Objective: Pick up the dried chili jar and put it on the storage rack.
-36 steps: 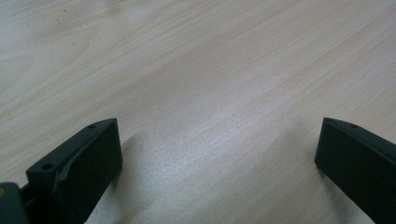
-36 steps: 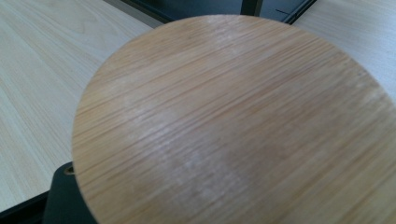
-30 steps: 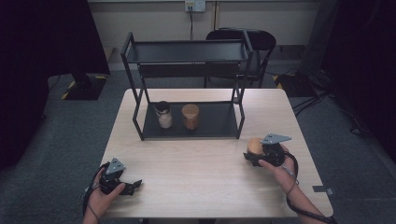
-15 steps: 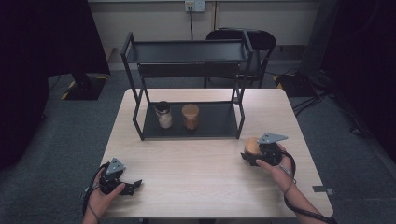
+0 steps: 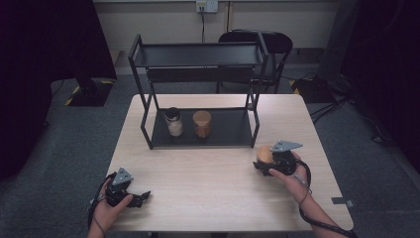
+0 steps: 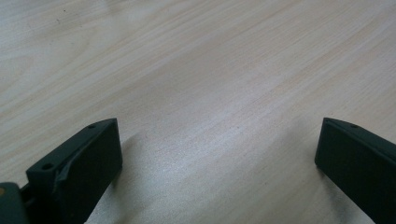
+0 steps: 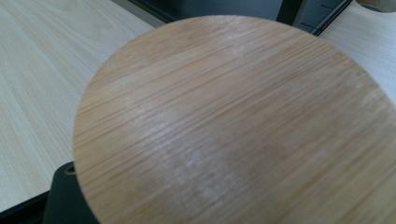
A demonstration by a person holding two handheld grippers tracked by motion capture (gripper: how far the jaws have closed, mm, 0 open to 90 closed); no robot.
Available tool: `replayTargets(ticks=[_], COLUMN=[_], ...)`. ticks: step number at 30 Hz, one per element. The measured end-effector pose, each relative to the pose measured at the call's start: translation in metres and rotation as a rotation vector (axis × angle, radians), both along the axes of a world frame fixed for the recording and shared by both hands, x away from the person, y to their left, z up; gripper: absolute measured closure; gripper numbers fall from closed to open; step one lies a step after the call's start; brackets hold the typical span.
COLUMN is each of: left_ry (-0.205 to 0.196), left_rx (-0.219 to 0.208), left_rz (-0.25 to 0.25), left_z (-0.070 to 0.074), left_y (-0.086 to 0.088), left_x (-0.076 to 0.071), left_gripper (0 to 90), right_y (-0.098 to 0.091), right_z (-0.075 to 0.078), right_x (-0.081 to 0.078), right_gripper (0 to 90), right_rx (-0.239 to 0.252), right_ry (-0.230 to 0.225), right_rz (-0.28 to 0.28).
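Broadly, the desk [image 5: 208,168] is the biggest thing: a rectangular top of pale wood with a fine straight grain and a matt, smooth face. Toward its far edge stands a black metal rack [image 5: 198,94] made of thin square bars, with a flat upper shelf and a low bottom tray. On that tray two small round jars stand upright, just beside each other: a clear jar [image 5: 174,122] with a dark lid and pale contents, and a brown jar [image 5: 201,124] with a round wooden lid.

Near the right side of the desk, in front of the rack, the right gripper [image 5: 265,161] is held in a hand, its black fingers clamped on a round bamboo lid [image 5: 264,154]. In the right gripper view this lid [image 7: 233,126] is a flat disc with close, straight, honey-coloured stripes and a slightly dull sheen, and one black finger [image 7: 65,196] shows under its edge.

At the near left corner of the desk the left gripper [image 5: 141,196] lies low in the other hand. Its blocky black fingers [image 6: 88,163] stand wide apart over bare wood, with nothing between them.
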State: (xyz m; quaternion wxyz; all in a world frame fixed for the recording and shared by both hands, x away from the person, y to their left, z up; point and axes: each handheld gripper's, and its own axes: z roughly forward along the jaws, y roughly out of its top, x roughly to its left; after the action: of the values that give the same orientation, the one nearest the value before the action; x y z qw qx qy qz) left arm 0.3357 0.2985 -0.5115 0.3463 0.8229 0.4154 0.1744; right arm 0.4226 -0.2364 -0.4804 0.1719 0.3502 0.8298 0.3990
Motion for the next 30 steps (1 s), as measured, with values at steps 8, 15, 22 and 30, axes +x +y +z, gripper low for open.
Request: replayTargets(ticks=[8, 15, 22, 30], left_ry=[0.0, 0.0, 0.0, 0.0], left_rx=[0.0, 0.001, 0.001, 0.001], left_rz=[-0.001, -0.004, -0.004, -0.005], left_z=[0.0, 0.0, 0.0, 0.0], left_y=[0.0, 0.0, 0.0, 0.001], left_x=[0.0, -0.001, -0.001, -0.001], left_gripper=[0.2, 0.2, 0.2, 0.2], right_y=[0.006, 0.013, 0.019, 0.027], right_z=[0.001, 0.001, -0.002, 0.0], right_x=[0.002, 0.004, 0.006, 0.009], right_gripper=[25.2, 25.2, 25.2, 25.3], right_rx=[-0.009, -0.012, -0.022, -0.024], right_ry=[-0.003, -0.002, 0.005, 0.007], right_rz=[0.012, 0.026, 0.039, 0.05])
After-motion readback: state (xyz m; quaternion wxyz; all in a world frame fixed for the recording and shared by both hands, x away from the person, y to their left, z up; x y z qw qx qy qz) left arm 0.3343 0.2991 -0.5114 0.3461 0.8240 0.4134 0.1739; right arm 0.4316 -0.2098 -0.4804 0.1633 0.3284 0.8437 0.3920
